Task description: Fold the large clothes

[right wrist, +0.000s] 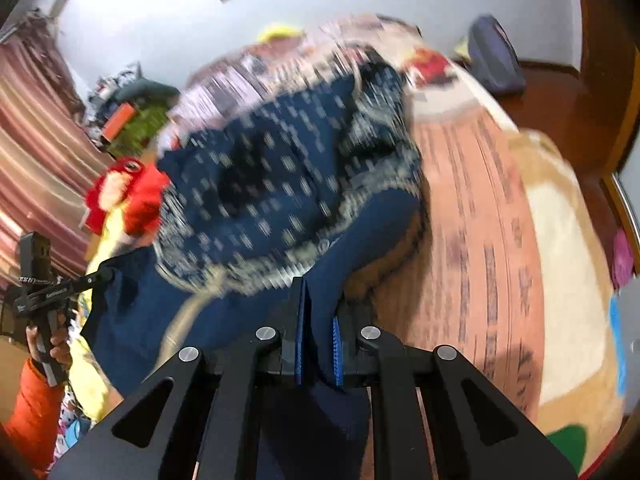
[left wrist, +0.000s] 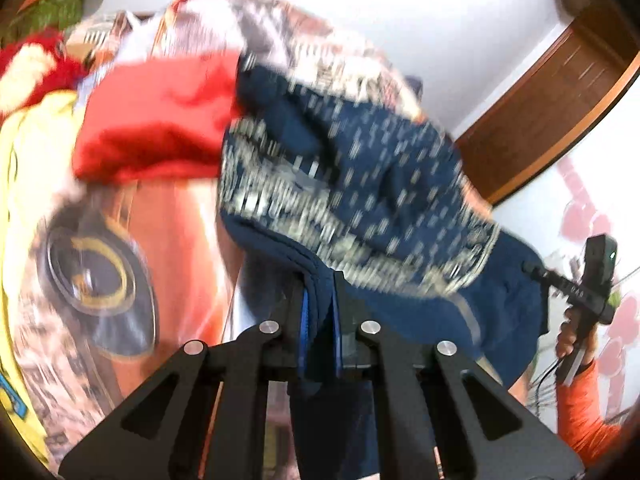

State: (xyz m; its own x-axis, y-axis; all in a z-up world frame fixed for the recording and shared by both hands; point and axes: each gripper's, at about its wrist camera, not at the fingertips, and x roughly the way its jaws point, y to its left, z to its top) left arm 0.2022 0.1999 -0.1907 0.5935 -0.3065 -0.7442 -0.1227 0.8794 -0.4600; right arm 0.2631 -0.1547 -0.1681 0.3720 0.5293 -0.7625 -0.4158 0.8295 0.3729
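Left wrist — navy patterned garment (left wrist: 360, 168) pinched between fingers (left wrist: 338, 292)

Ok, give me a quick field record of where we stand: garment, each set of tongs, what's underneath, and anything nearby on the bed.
garment: navy patterned garment, bunched, blurred
left tongs: shut on an edge of the navy cloth
right tongs: shut on another edge of the same cloth
span: the cloth hangs between the two tongs
surface: printed bedspread under the garment
nearby: red garment beside the navy one; red plush toy at the bed's edge
fold state: cannot tell, cloth is crumpled
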